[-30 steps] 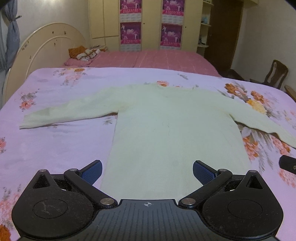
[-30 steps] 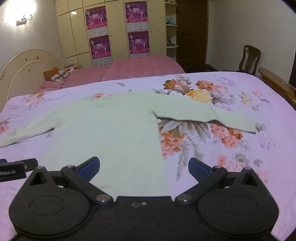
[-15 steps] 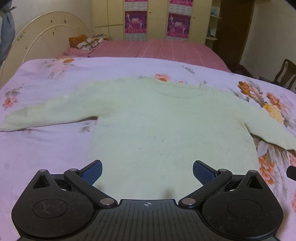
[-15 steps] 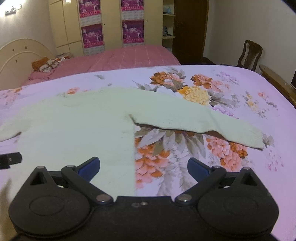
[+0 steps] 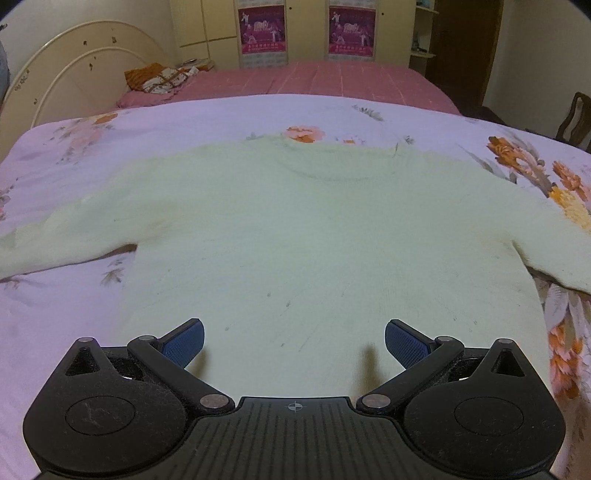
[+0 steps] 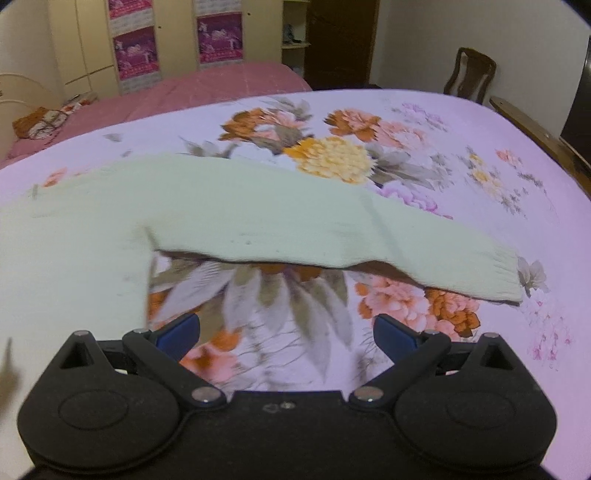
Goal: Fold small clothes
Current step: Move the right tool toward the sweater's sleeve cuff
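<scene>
**Left wrist and right wrist views: two spread grippers above a sweater laid flat**

Left wrist view first: we see the left gripper (image 5: 293, 341) with its two blue-padded fingers (image 5: 183, 341) set wide apart and nothing between them. It hangs over the lower body of a pale green sweater (image 5: 314, 229), which fills the gap between the pads. We cannot tell from this angle whether the pads touch the knit. The sweater lies face up and spread out on a pink floral bedspread (image 5: 66, 288), neckline (image 5: 340, 166) at the far side, one sleeve running off to the left edge and the other to the right edge. Small dark flecks mark the fabric near the gripper.

In the right wrist view, the right gripper (image 6: 286, 334) is likewise opened wide and holds nothing. Between its pads we see only the bedspread's printed flowers (image 6: 258, 295); the sweater's side edge (image 6: 144, 280) lies just beside the left-hand pad. The right sleeve (image 6: 332, 236) stretches across the frame beyond the gripper, its ribbed cuff (image 6: 506, 273) resting well out to the right, and its near edge stands slightly raised, casting a shadow on the bedspread.

Farther out, we note a second bed with a pink cover (image 5: 332, 79), a cream arched headboard (image 5: 77, 74), wardrobe doors bearing magenta posters (image 5: 262, 26), and a dark wooden chair (image 6: 469, 72) by the wall.
</scene>
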The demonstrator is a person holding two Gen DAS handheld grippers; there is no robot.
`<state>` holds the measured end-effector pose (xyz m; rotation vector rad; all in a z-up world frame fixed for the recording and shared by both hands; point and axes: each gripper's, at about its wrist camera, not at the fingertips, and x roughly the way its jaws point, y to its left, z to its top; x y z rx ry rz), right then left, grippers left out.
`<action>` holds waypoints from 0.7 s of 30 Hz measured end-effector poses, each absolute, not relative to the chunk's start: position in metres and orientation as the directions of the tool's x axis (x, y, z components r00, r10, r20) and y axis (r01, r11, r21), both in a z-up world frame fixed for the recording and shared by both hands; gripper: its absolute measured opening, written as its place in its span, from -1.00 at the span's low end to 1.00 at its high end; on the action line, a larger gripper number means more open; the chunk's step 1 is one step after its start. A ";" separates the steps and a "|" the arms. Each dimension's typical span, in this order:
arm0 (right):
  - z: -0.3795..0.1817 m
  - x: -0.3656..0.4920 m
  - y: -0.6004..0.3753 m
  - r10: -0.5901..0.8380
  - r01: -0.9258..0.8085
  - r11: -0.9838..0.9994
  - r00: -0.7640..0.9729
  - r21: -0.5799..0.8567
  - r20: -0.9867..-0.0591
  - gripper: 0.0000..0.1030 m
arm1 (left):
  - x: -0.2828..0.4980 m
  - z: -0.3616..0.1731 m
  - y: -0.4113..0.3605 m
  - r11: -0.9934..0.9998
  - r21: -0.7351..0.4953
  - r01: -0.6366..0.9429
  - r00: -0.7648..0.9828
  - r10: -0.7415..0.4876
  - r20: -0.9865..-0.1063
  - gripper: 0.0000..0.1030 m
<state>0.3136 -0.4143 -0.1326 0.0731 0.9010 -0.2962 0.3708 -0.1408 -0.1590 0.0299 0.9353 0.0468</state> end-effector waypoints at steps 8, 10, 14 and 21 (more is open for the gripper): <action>-0.150 0.322 -0.438 -0.214 0.321 0.947 0.562 -0.027 -0.799 0.91 | 0.381 -0.171 -0.151 0.998 0.066 -0.016 0.578 0.063 -0.814 1.00; -0.155 0.323 -0.444 -0.204 0.331 0.944 0.555 -0.010 -0.806 0.90 | 0.382 -0.172 -0.153 0.998 0.068 -0.016 0.576 0.065 -0.815 1.00; -0.159 0.320 -0.462 -0.216 0.366 0.931 0.548 0.000 -0.808 0.82 | 0.383 -0.173 -0.156 0.997 0.075 -0.018 0.582 0.072 -0.810 1.00; -0.159 0.321 -0.497 -0.232 0.425 0.905 0.544 0.026 -0.806 0.34 | 0.390 -0.173 -0.162 0.996 0.087 -0.022 0.586 0.084 -0.806 1.00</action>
